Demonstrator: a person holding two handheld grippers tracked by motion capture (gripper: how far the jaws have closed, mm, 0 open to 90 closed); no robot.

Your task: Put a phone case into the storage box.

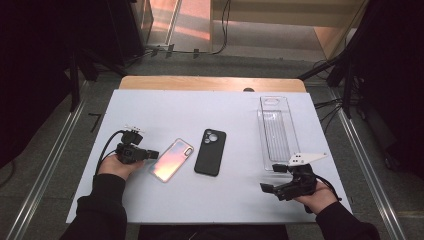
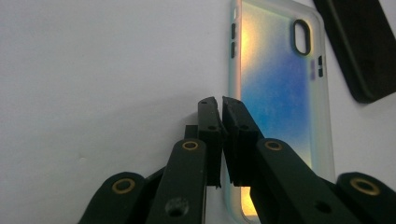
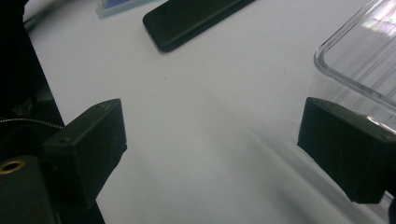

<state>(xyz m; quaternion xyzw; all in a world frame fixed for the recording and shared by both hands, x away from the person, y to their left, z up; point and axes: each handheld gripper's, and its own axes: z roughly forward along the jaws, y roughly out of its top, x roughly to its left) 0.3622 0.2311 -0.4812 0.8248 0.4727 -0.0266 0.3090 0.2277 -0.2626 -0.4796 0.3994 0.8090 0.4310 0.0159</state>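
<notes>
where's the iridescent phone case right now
In the high view the iridescent phone case lies flat left of centre on the white table, between the left hand-held gripper and the black phone case.

Iridescent phone case (image 1: pixel 172 159): translucent, pink-to-blue sheen, oval camera cutout (at its far end), side button slots. Lies flat on the white table (image 1: pixel 165 107), slightly angled, left of centre, just beside the black phone case (image 1: pixel 210 151), not touching.

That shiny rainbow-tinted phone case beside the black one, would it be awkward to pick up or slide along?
The iridescent translucent phone case lies flat on the white table, so it would probably slide rather than roll or tip. It is thin and empty, so likely light and slightly bendy. Its glossy surface may slip between pads.
</notes>
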